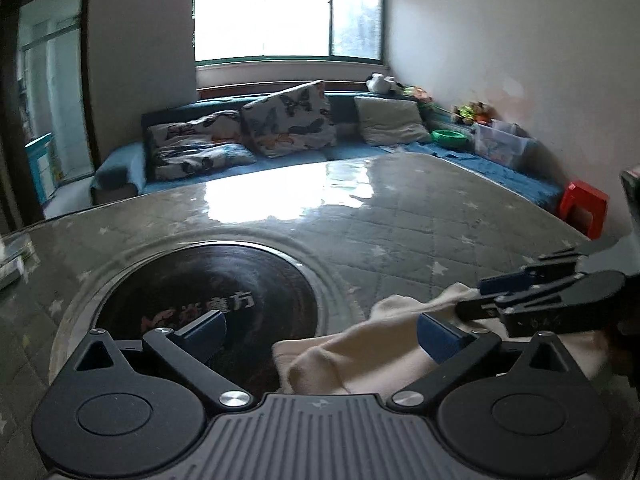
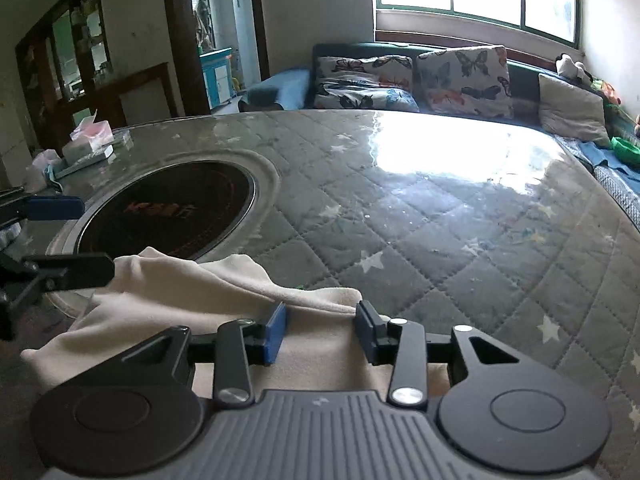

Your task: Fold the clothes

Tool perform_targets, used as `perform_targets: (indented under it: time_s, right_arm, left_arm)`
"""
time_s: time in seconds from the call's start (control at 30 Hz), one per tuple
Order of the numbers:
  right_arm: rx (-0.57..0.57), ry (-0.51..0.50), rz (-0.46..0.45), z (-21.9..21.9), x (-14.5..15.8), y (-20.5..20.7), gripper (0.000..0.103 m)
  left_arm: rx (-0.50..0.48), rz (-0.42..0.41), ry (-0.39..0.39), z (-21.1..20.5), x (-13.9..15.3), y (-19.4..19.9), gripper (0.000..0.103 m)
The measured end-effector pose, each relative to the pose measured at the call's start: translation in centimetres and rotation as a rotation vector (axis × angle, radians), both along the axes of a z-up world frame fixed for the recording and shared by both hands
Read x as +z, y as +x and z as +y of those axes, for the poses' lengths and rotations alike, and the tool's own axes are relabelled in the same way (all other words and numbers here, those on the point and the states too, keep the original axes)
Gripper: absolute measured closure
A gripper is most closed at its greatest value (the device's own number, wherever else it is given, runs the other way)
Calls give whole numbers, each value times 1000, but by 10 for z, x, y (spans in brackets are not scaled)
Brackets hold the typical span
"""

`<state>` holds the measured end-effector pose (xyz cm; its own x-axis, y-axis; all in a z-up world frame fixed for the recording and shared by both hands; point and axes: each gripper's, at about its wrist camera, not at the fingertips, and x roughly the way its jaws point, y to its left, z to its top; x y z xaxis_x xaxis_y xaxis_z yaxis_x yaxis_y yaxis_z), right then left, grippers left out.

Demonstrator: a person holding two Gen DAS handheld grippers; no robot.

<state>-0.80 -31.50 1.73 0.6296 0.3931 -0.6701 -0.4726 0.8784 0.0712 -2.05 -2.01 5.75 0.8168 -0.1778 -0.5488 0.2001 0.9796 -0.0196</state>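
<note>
Because the fold is, by my reading, only starting, both tools sit low at the table's near edge.

Left tongs (image 1: 320, 332): blue pads spread wide apart; the cream cloth lies between them, close to the right pad and clear of the left, so nothing is pinched.

Right tongs (image 2: 320, 330): pads apart, straddling a ridge of the cloth, likely poised to close on it.

Cream soft fabric garment (image 2: 224, 288): bunched at the near table edge, partly over the rim of the dark disc; it is gathered, not flat, so it probably needs spreading first.

Round black glass cooktop (image 1: 208, 288): set into the table beyond the cloth.

Grey star-quilted glass-topped table (image 2: 440, 220): the broad bare stretch offers room for laying out.

Blue sofa with butterfly cushions (image 1: 288, 120): farthest, under the window.
</note>
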Motion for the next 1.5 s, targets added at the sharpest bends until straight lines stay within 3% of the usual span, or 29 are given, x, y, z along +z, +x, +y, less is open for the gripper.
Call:
perform_targets:
  time_s: [0.27, 0.5, 0.57, 0.77, 0.9, 1.13, 1.5]
  right_arm:
    - [37, 1, -10, 14, 14, -6, 58]
    - [35, -46, 14, 38, 1, 7, 54]
    - [28, -48, 14, 40, -2, 10, 50]
    - [23, -25, 2, 31, 8, 2, 50]
    - [26, -38, -13, 23, 13, -9, 50]
    - [27, -37, -13, 16, 10, -18, 50]
    - [13, 8, 44, 0, 0, 0, 65]
  left_arm:
    - [38, 28, -35, 12, 1, -2, 0]
    - [77, 49, -63, 25, -1, -4, 0]
    - [96, 59, -80, 29, -1, -3, 0]
    - [118, 62, -91, 28, -3, -4, 0]
    - [92, 62, -70, 15, -4, -2, 0]
    - [79, 132, -9, -14, -13, 24, 0]
    - [146, 194, 69, -18, -37, 56, 0]
